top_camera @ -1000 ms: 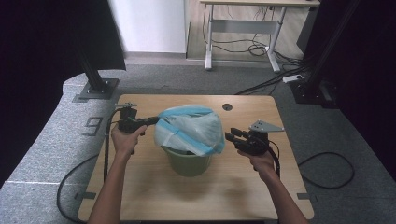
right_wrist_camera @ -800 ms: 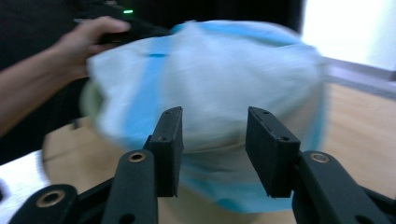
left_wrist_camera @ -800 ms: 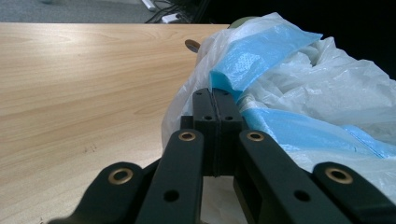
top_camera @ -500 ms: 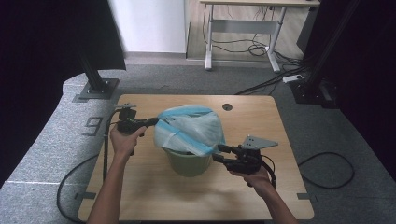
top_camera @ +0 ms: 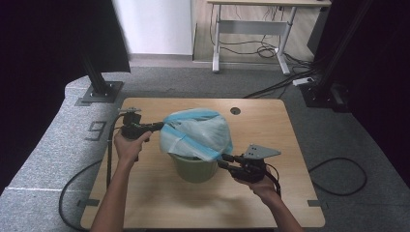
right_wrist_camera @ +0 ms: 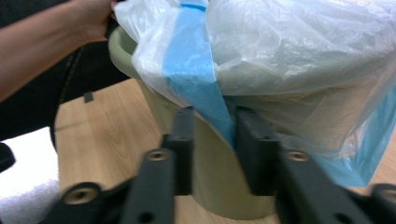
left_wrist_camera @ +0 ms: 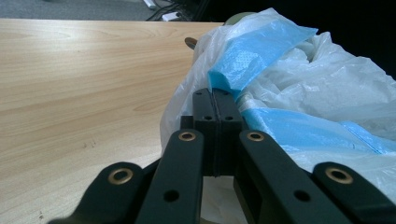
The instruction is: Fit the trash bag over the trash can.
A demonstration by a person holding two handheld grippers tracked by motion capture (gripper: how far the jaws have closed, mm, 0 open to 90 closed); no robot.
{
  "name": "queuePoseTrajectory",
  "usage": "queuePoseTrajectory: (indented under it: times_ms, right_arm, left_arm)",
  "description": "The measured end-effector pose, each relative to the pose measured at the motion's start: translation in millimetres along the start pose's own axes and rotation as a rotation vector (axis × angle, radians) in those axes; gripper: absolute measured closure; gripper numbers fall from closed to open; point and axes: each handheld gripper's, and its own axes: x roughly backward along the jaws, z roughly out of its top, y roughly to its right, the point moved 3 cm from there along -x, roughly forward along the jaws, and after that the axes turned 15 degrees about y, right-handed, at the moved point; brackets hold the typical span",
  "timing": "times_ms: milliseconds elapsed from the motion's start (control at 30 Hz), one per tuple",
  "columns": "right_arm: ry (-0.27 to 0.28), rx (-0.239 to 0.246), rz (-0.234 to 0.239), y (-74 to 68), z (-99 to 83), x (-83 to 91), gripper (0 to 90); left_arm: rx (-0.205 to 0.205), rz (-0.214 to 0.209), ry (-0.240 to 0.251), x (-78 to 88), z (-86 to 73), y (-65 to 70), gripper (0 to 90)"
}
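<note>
Pinching bag (top_camera: 196, 133) edge — left gripper (left_wrist_camera: 215, 109); right gripper (right_wrist_camera: 212, 140) spread around blue strip (right_wrist_camera: 196, 79), before bin (right_wrist_camera: 210, 177).

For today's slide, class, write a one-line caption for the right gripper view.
Open right gripper straddling the blue band of a plastic bag draped over an olive bin.

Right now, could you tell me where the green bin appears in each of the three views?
High view: bin at table centre, under the bag.
Left gripper view: just its rim peeks above the bag, top centre.
Right gripper view: bin fills the centre, behind the fingers.
Shared landmark: the bag's blue band.
</note>
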Motion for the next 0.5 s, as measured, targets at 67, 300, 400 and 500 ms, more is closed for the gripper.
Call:
queuePoseTrajectory:
  times_ms: [67,300,400,500]
  right_arm:
    - [0.006,0.002,0.004,-0.3,-1.0,-1.3,84.1]
    - [0.004,0.032,0.102,-14.8,-12.4,-2.8,89.0]
    - [-0.014,0.047,0.135,-20.6,-17.2,-5.0,89.0]
    - [-0.041,0.062,0.169,-27.1,-25.3,-9.3,89.0]
  left_arm:
    - [-0.001,-0.001,0.001,0.3,-0.2,0.0,89.7]
    - [-0.005,-0.012,0.000,3.9,-1.2,0.2,89.7]
    - [-0.018,-0.016,-0.001,8.0,-1.3,2.2,89.8]
    - [-0.022,-0.026,0.001,12.9,-2.6,3.2,89.7]
